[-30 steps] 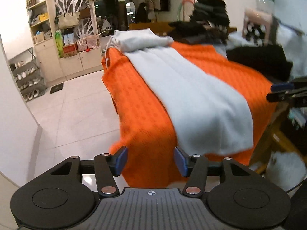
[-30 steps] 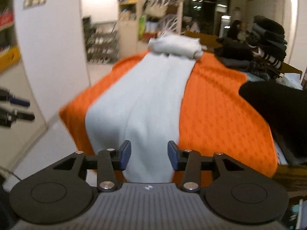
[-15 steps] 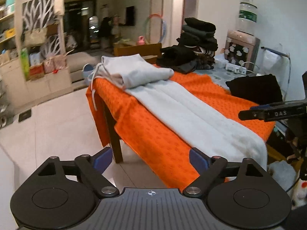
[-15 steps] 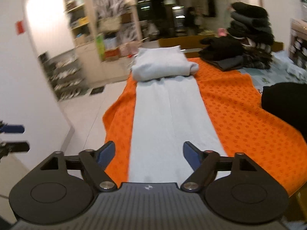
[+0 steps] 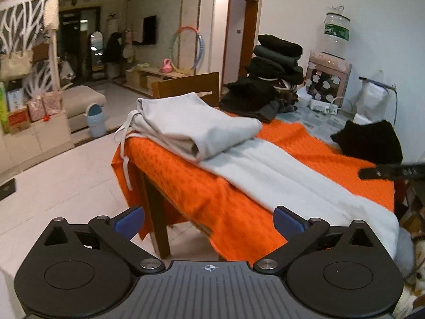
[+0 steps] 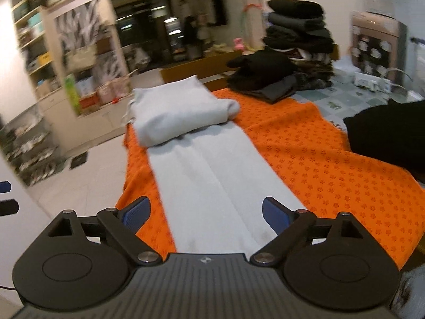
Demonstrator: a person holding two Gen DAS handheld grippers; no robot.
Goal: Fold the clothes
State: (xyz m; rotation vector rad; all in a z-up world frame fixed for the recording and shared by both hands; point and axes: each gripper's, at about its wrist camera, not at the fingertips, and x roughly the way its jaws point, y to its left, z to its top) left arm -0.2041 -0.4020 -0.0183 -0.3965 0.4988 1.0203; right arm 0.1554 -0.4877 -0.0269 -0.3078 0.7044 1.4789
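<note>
- Pale grey trousers (image 6: 212,175) stretched lengthwise along the orange cloth (image 6: 332,164) on the worktop, far end folded back into a thick bundle (image 5: 196,125), near end drooping over the edge.
- Drawstring (image 5: 124,143) dangling off the far corner.
- Soft, limp knit by the look of it; light, likely to sag and slide over itself rather than hold a crease.
- Best taken at the two near corners of the hem, one per gripper, pinching through all layers.
- Left gripper (image 5: 209,219) spread wide, empty, off the worktop's side.
- Right gripper (image 6: 205,212) likewise spread wide, empty, above the near hem.
- Black garment (image 6: 387,130) lying to the right; dark stack of clothes (image 5: 276,66) at the far end.
</note>
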